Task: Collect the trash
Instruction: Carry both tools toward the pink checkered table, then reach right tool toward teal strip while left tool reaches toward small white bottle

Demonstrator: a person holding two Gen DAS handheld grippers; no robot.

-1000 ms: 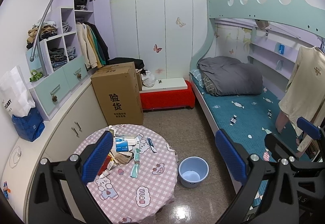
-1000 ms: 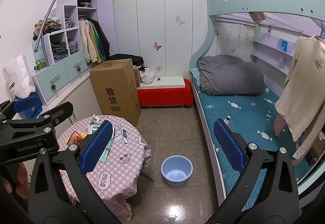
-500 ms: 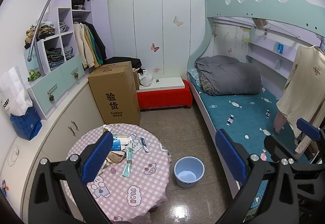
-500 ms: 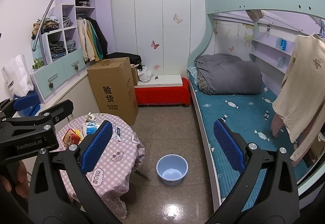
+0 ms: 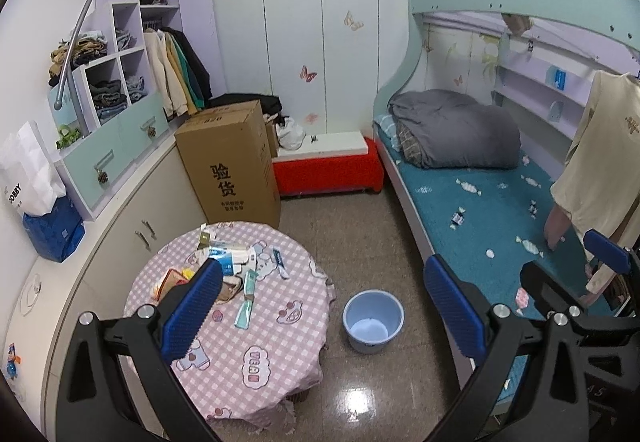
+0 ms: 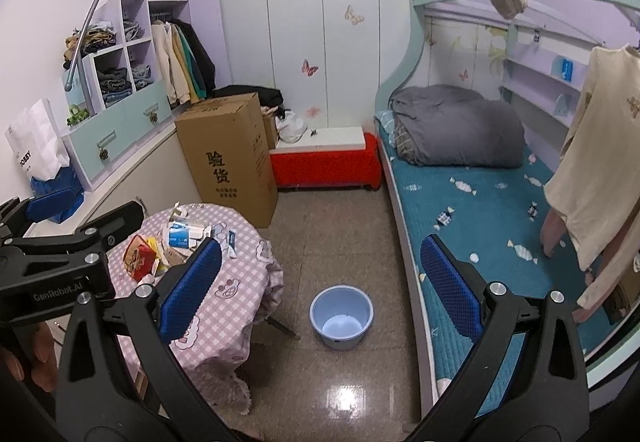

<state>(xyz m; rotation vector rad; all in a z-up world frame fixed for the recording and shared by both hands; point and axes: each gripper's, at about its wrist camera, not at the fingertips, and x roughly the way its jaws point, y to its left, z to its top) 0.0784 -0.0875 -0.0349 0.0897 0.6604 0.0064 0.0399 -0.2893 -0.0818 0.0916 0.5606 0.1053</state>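
A round table with a pink checked cloth (image 5: 256, 338) (image 6: 236, 282) carries a pile of trash: blue-and-white cartons (image 5: 228, 260) (image 6: 184, 234), teal wrappers (image 5: 246, 302), a red snack packet (image 6: 138, 256). A light blue bucket (image 5: 373, 320) (image 6: 341, 316) stands on the floor right of the table. My left gripper (image 5: 322, 306) is open and empty, held high above the table's right edge. My right gripper (image 6: 320, 282) is open and empty, above the bucket. The left gripper's body shows at the left of the right wrist view (image 6: 60, 254).
A tall cardboard box (image 5: 230, 165) stands behind the table, a red bench (image 5: 326, 169) beside it. A bunk bed (image 5: 500, 209) with a grey duvet fills the right side. Curved cabinets and shelves (image 5: 100, 177) line the left wall. Clothes hang at far right (image 6: 596, 169).
Both views have shifted a little, so the table and bucket sit slightly further left and lower in frame. Both grippers stay open and empty.
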